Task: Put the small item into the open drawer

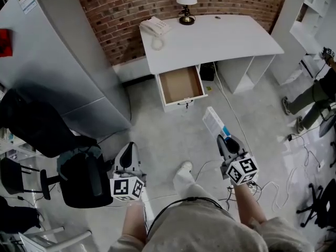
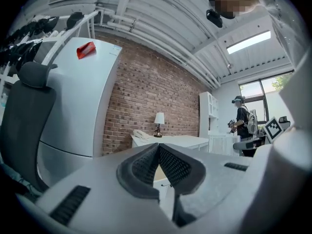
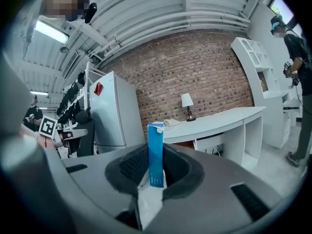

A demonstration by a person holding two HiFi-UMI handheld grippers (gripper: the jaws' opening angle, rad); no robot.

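Observation:
A flat white-and-blue box point(image 1: 216, 123) sticks out forward from my right gripper point(image 1: 227, 142), which is shut on it; in the right gripper view the blue box point(image 3: 155, 152) stands upright between the pads. The open drawer point(image 1: 180, 85), brown inside, is pulled out from under the white desk point(image 1: 210, 38), ahead of both grippers and some way off. My left gripper point(image 1: 127, 156) is at the lower left over the floor. Its pads point(image 2: 146, 164) meet at the tips with nothing between them.
A telephone point(image 1: 154, 26) and a lamp point(image 1: 186, 1) stand on the desk. A grey cabinet point(image 1: 52, 62) rises at the left, with a black office chair point(image 1: 79, 177) beside my left gripper. Cables point(image 1: 278, 188) lie on the floor at the right, where another person's legs point(image 1: 310, 101) show.

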